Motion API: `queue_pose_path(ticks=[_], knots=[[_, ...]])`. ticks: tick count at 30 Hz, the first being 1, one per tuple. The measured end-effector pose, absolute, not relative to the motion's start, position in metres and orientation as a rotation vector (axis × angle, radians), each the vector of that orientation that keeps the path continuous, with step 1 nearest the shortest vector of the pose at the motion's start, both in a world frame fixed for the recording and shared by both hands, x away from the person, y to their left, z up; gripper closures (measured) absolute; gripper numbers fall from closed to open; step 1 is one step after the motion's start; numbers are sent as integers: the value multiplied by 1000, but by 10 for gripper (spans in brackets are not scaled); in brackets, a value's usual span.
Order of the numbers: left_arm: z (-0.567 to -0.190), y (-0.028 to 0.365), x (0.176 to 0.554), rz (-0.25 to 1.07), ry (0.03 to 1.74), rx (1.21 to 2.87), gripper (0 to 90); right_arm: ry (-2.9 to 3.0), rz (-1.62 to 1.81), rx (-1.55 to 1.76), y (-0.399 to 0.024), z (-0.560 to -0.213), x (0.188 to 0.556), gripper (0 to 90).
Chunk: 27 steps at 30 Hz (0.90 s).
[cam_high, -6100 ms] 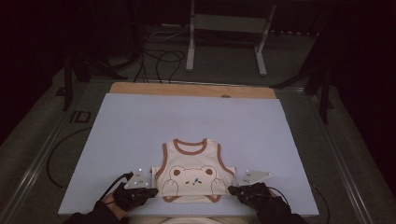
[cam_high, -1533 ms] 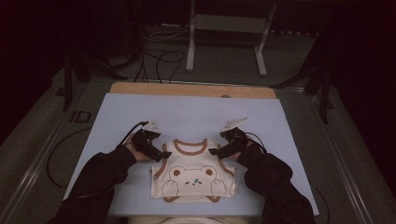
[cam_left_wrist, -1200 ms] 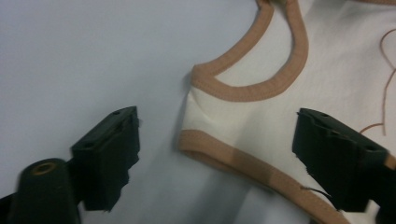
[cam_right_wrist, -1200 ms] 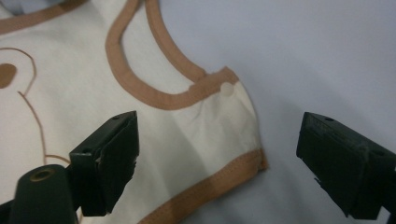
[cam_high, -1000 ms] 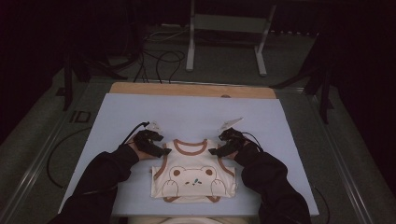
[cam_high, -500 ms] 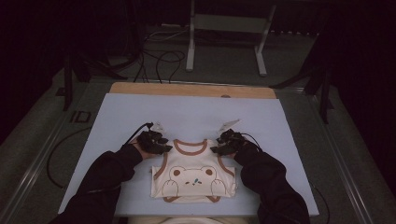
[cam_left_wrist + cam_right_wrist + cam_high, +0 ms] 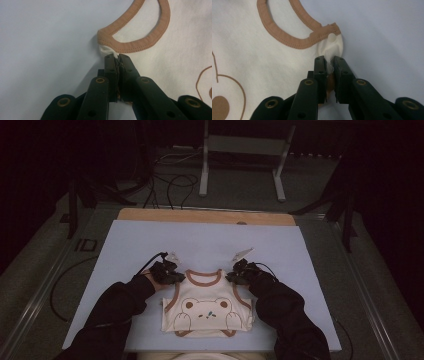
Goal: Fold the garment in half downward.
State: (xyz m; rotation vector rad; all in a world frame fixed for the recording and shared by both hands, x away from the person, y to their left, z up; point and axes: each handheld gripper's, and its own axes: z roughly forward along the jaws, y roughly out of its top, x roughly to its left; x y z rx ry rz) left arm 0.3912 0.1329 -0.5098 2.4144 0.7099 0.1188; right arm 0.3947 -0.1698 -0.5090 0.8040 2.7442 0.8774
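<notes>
Cream sleeveless cotton vest with tan-brown binding and a printed bear face (image 7: 207,310) lies flat, face up, on the near middle of the pale lilac-blue tabletop (image 7: 210,240), hem toward the person and neckline away.

Left hand-held gripper (image 7: 172,276) sits at the vest's left shoulder strap; right hand-held gripper (image 7: 235,276) sits at the right shoulder strap. Both have just been closing. Each is now clamped on a pinch of cream cloth just below the tan binding.

Surroundings: a bare strip of light wood (image 7: 205,216) runs along the far edge of the tabletop. Beyond it, on the dark floor, stand a grey metal frame with two legs (image 7: 242,155) and loose black cables (image 7: 170,182). Nothing lies on the tabletop near the vest; the approach to both straps is unobstructed. Black sleeves (image 7: 117,305) come in from the near edge, the right one lying over the vest's right side.

Differences between views: the high view gives the whole garment and both arms, but not the jaw contact. The left gripper view (image 7: 117,58) shows cloth bunched and nipped between the pads beside the armhole binding. The right gripper view (image 7: 329,61) shows a raised fold of cloth drawn up between the pads.
</notes>
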Motion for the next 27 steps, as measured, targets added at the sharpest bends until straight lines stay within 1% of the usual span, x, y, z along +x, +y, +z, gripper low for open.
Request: queue_pose_path(ticks=[5, 10, 22, 27], knots=[[-509, 133, 390, 99, 703, 2410, 876, 2749, 899, 812, -171, -509, 394, 828], [-502, 136, 389, 124, 694, 2382, 876, 2735, 913, 804, -172, -505, 395, 829], [-475, 138, 386, 152, 637, 2352, 876, 2695, 945, 746, -176, -481, 395, 828], [-462, 139, 386, 184, 617, 2326, 877, 2671, 957, 733, -178, -471, 394, 828]])
